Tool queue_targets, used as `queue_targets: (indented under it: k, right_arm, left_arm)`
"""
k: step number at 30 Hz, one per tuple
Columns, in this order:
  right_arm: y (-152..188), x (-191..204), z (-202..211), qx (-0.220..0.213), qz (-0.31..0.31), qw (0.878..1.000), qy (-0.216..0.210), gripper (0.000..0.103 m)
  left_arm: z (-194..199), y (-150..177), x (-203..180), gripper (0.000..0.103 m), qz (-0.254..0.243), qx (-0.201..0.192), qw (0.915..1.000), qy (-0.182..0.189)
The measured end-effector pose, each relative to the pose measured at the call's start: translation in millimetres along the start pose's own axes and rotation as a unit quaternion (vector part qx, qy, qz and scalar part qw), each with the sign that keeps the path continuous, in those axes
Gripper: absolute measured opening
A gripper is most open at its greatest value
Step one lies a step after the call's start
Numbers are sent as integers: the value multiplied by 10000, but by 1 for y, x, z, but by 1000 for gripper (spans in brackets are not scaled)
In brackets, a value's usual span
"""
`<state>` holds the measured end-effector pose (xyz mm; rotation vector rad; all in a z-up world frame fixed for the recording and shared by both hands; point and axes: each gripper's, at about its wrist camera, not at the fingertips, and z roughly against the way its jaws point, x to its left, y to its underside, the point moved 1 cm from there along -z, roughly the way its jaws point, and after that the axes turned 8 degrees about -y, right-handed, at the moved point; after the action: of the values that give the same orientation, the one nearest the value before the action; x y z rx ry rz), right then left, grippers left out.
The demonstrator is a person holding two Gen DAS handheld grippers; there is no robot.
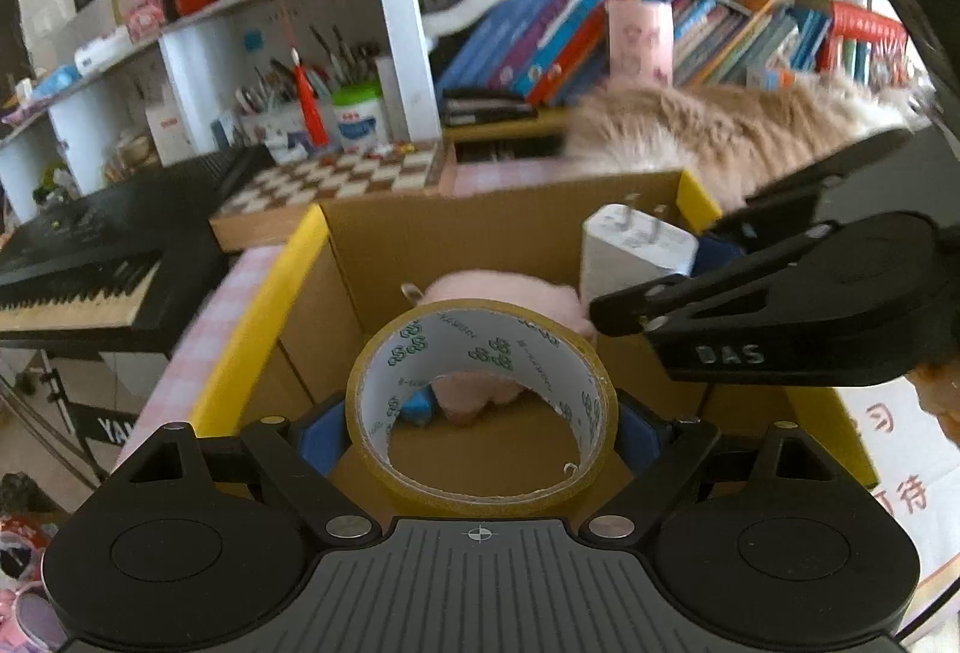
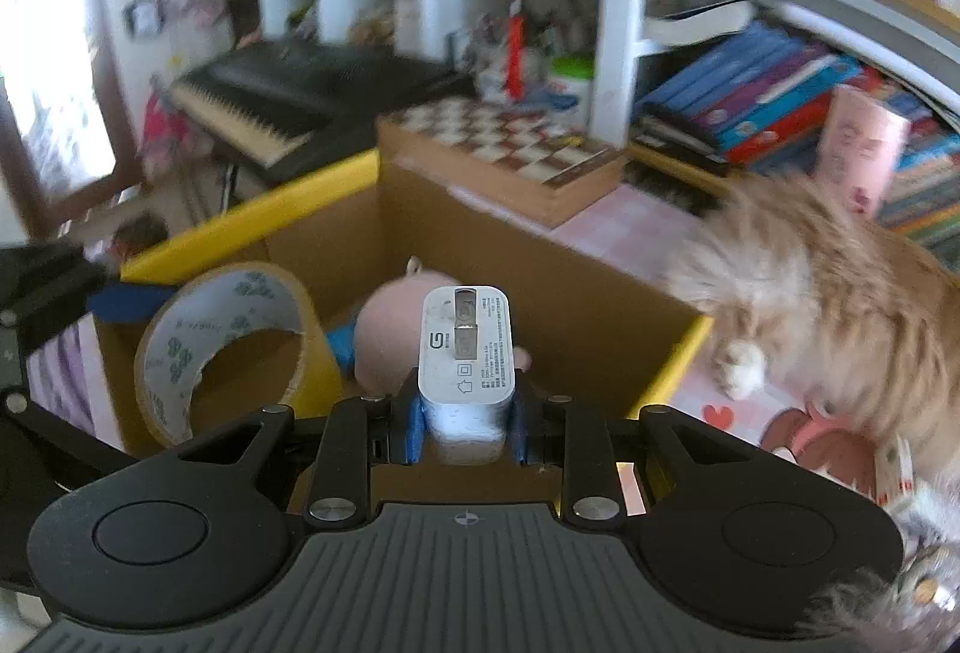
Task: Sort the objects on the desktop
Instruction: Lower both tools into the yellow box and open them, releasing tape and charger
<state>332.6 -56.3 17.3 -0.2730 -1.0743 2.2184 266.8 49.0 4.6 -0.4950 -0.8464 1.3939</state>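
My left gripper (image 1: 480, 428) is shut on a roll of yellowish packing tape (image 1: 480, 491) and holds it over an open cardboard box with yellow flaps (image 1: 264, 305). The tape also shows in the right wrist view (image 2: 312, 347). My right gripper (image 2: 465, 428) is shut on a white charger plug (image 2: 465, 353) and holds it over the same box (image 2: 600, 311). The charger (image 1: 636, 248) and the right gripper (image 1: 780, 317) show at the right of the left wrist view. A pink plush toy (image 1: 528, 305) lies inside the box, also in the right wrist view (image 2: 390, 335).
A fluffy tan cat (image 2: 828, 305) stands just right of the box on the pink checked tablecloth (image 2: 630, 227); it also shows in the left wrist view (image 1: 720, 131). A chessboard (image 1: 342, 176) lies behind the box, a black keyboard (image 1: 90, 257) to the left, bookshelves (image 1: 600, 35) beyond.
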Motion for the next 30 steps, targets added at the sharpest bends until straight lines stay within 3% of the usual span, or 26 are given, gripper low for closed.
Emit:
queue_targets:
  k: [5, 9, 13, 20, 30]
  right_arm:
    - [-5, 0, -28, 497, 658, 9965, -131, 24]
    - [-8, 0, -49, 1102, 1069, 9873, -399, 24]
    - [-5, 5, -60, 1386, 1553, 9772, -428, 24]
    - [-1, 4, -69, 1660, 1926, 9661, -457, 24]
    - [-3, 0, -69, 1570, 1700, 9717, -469, 25]
  left_arm:
    - [-16, 1, -5, 90, -16, 418, 9990, 146]
    - [-26, 3, -5, 90, 147, 722, 9969, 285]
    - [-30, 4, -4, 90, 201, 818, 9958, 348]
    - [-32, 3, -7, 90, 193, 869, 9956, 295]
    - [-28, 2, -8, 90, 191, 818, 9963, 190]
